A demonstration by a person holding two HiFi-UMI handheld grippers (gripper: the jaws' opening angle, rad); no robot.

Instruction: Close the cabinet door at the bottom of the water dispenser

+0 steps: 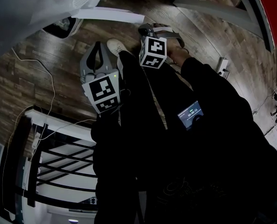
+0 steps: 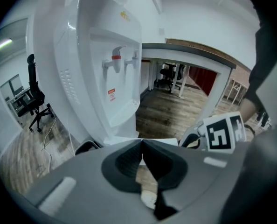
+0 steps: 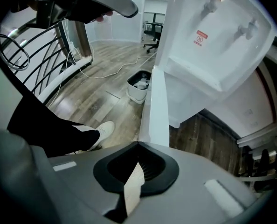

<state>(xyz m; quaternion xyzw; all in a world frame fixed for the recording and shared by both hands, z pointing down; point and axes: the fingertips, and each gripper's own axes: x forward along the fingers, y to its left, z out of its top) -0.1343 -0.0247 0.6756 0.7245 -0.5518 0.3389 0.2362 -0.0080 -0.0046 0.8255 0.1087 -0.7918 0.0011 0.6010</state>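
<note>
The white water dispenser [image 2: 99,64] has a red and a white tap; it also shows in the right gripper view [image 3: 213,41] and at the head view's top left [image 1: 31,3]. Its white cabinet door [image 3: 158,101] stands swung out, edge-on to my right gripper [image 3: 138,144], whose jaws are shut with their tips at the door's free edge. In the head view the door [image 1: 113,16] is a white strip, with the right gripper [image 1: 147,29] at its end. My left gripper [image 2: 142,143] is shut and empty, apart from the dispenser, and lower left in the head view [image 1: 99,45].
A white waste bin [image 3: 139,85] stands on the wood floor beside the dispenser, with a cable [image 3: 115,71] trailing past it. A black-barred rack [image 1: 59,167] stands at the left. The person's legs and white shoe [image 1: 114,45] are between the grippers. A desk [image 2: 194,59] lies behind.
</note>
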